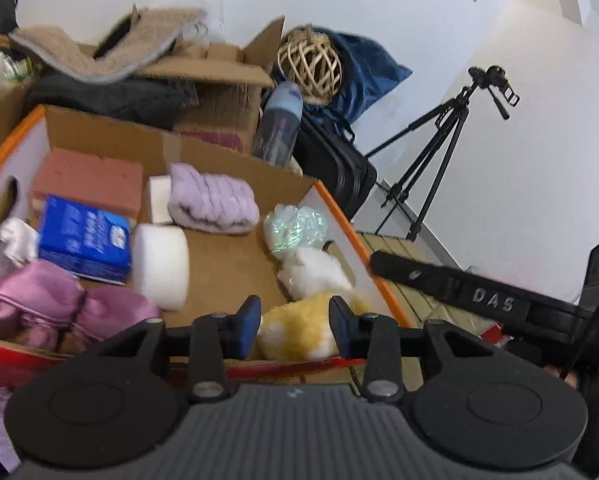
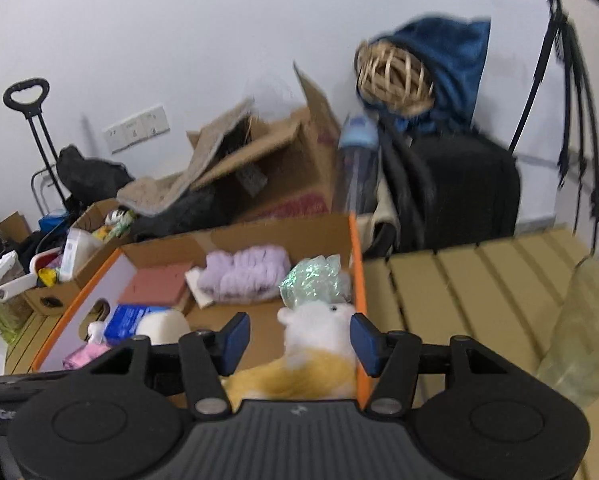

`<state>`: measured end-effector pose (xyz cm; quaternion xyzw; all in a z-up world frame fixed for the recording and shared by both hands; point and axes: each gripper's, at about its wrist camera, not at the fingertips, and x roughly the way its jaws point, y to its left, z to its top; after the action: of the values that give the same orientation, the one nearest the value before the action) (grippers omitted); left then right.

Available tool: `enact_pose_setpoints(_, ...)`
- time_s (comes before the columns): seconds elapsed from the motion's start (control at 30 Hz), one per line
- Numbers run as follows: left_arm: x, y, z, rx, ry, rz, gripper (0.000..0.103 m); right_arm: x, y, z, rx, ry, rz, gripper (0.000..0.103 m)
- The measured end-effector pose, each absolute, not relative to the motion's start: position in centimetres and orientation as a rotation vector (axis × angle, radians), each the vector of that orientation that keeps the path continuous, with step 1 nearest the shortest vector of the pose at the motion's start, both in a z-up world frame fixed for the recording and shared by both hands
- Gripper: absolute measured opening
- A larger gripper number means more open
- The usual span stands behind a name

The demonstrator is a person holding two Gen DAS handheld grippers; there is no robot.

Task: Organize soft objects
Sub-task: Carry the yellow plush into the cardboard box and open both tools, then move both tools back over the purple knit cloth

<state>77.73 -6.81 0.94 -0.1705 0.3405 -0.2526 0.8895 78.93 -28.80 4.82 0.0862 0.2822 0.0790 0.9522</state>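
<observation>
While both grippers hang over the cardboard box, left gripper fingers narrowly apart and empty, right gripper fingers wider and empty, yellow-white plush toy lying inside along box's right wall near front corner, lilac fluffy roll by back wall.

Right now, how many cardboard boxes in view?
3. The orange-edged box of soft things nearest the grippers, the open-flapped box behind it by the wall, and a small box of clutter to its left. More may be hidden behind the clutter.
</observation>
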Motion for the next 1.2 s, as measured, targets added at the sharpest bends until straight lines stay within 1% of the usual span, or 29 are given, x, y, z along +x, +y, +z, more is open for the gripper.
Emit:
enact_pose_setpoints(0.1, 75.5, -5.5, 3.5, -0.314, 0.664, -0.513, 0.038, 77.4, -29.1, 7.4, 0.16, 0.525, 0.175, 0.052)
enact_pose_setpoints(0.3, 69.4, -2.4, 8.8, -0.239, 0.59, -0.452, 0.038, 71.9, -29.1, 12.8, 0.123, 0.47, 0.202, 0.052)
enact_pose_setpoints(0.37, 66.2, -1.2, 10.3, -0.206, 0.551, -0.418, 0.043, 69.4, -29.1, 14.4, 0.107, 0.45, 0.211, 0.053)
enact_pose_setpoints(0.4, 64.5, -0.8, 10.6, -0.181, 0.531, -0.394, 0.045, 68.0, -29.1, 15.0, 0.101, 0.437, 0.216, 0.056)
enact_pose_setpoints(0.47, 60.6, 0.0, 10.8, -0.119, 0.486, -0.35, 0.054, 64.6, -28.9, 15.5, 0.076, 0.409, 0.241, 0.059)
enact_pose_setpoints(0.5, 58.0, 0.3, 10.6, -0.092, 0.462, -0.336, 0.055, 62.8, -28.8, 15.4, 0.061, 0.4, 0.256, 0.061)
enact_pose_setpoints(0.53, 55.8, 0.6, 10.3, -0.071, 0.437, -0.343, 0.059, 60.8, -28.5, 15.0, 0.04, 0.397, 0.273, 0.066)
enact_pose_setpoints(0.57, 53.6, 0.8, 10.0, -0.051, 0.41, -0.35, 0.064, 59.1, -28.2, 14.4, 0.023, 0.397, 0.284, 0.069)
enact_pose_setpoints(0.6, 51.1, 1.1, 9.5, -0.036, 0.383, -0.34, 0.065, 57.3, -27.8, 13.7, 0.01, 0.394, 0.289, 0.073)
enact_pose_setpoints(0.67, 46.6, 1.6, 8.5, -0.02, 0.35, -0.309, 0.071, 53.5, -27.0, 11.9, -0.016, 0.393, 0.293, 0.075)
enact_pose_setpoints(0.8, 38.7, 2.6, 6.3, -0.044, 0.336, -0.254, 0.076, 45.4, -25.4, 8.5, -0.076, 0.343, 0.306, 0.078)
enact_pose_setpoints(0.87, 35.0, 3.2, 5.0, -0.06, 0.33, -0.223, 0.081, 41.4, -24.9, 7.1, -0.054, 0.324, 0.313, 0.083)
enact_pose_setpoints(0.93, 32.4, 4.1, 4.0, -0.1, 0.345, -0.215, 0.082, 37.6, -24.7, 5.7, -0.008, 0.314, 0.322, 0.087)
enact_pose_setpoints(1.0, 31.1, 4.8, 3.5, -0.141, 0.372, -0.22, 0.082, 34.6, -24.8, 4.4, 0.042, 0.315, 0.352, 0.088)
enact_pose_setpoints(1.2, 31.2, 5.0, 3.6, -0.151, 0.354, -0.181, 0.083, 33.8, -23.9, 3.4, 0.048, 0.377, 0.317, 0.087)
